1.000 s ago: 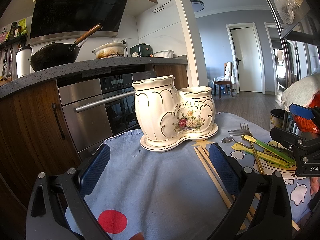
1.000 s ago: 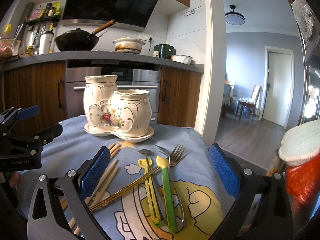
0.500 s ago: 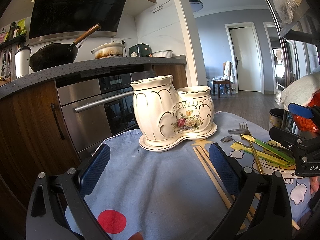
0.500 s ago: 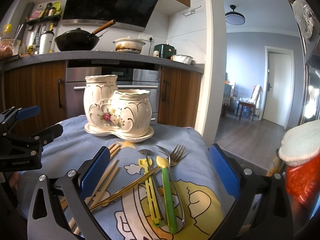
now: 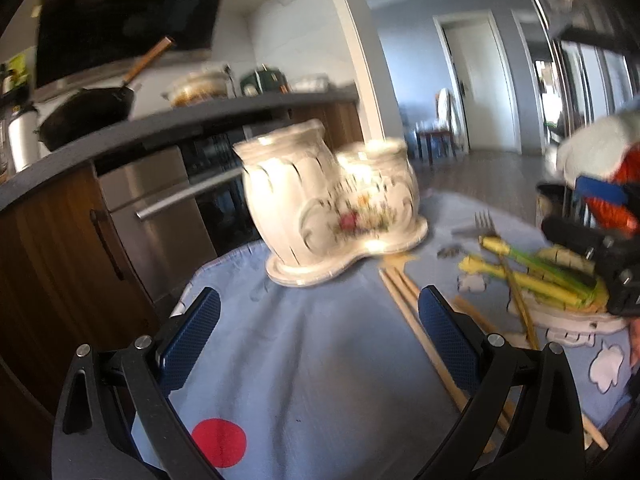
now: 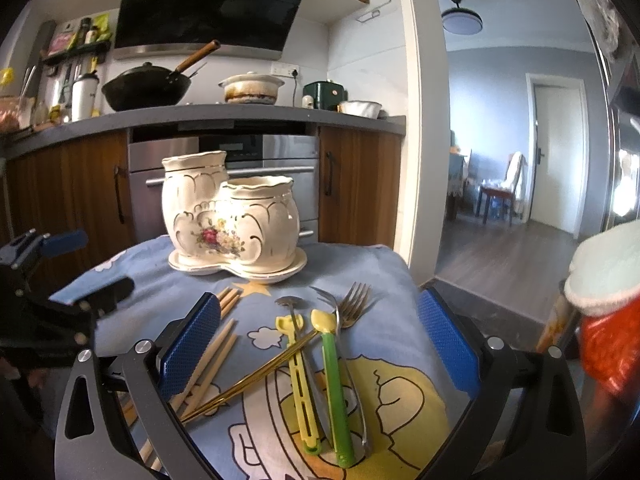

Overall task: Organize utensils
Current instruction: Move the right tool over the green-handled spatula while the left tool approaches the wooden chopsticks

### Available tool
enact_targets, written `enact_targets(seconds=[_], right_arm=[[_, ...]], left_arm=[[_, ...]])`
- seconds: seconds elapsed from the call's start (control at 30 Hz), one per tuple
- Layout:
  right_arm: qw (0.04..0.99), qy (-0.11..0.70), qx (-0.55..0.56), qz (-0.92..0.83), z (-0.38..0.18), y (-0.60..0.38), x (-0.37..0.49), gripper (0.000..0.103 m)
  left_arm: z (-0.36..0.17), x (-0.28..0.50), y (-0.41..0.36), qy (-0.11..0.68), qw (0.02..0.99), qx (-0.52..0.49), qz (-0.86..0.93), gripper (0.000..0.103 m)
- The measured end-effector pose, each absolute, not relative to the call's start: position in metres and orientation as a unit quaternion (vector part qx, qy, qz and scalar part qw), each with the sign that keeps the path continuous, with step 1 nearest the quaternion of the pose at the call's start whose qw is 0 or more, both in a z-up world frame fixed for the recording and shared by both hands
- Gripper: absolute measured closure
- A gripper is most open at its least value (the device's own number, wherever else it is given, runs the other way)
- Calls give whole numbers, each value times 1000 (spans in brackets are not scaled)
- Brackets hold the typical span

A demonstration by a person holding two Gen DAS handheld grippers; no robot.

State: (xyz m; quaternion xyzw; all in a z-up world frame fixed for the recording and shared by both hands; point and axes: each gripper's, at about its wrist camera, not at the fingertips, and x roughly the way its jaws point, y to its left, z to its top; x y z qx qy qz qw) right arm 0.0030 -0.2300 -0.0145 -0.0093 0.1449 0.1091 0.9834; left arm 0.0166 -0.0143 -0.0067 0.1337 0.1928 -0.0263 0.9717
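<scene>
Utensils (image 6: 320, 344) (wooden chopsticks, gold fork, green and yellow plastic handles) lay loose on blue cloth (image 6: 392, 280), at 6 o'clock of glossy cream ceramic holder (image 6: 232, 220). Left gripper (image 5: 316, 332) and right gripper (image 6: 316, 340) both gaped wide, empty.

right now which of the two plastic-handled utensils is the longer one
The green one. In the right wrist view it starts further up the cloth and ends lower than the yellow one lying just left of it.
</scene>
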Motion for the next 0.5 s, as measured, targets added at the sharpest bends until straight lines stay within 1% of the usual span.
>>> enact_targets(seconds=[0.07,0.17,0.3,0.4,0.43,0.47,0.5], right_arm=[[982,156,-12,102,-16,-231,8,5],[979,189,-21,72,-15,-237,19,5],[970,236,-12,63,-14,-251,32,6],[962,264,-33,67,-18,-254,36,8],[959,272,-47,68,-19,-254,37,10],[956,280,-59,69,-20,-255,36,17],[953,288,-61,71,-21,-256,36,20]], left_arm=[[-8,24,-15,226,965,130,-38,5],[-9,31,-13,269,955,95,-77,5],[-12,33,-25,293,944,133,-72,5],[-13,35,-30,320,933,146,-74,6],[-13,37,-31,329,930,147,-73,7],[-12,38,-30,336,927,147,-73,11],[-14,40,-30,343,925,148,-73,14]])
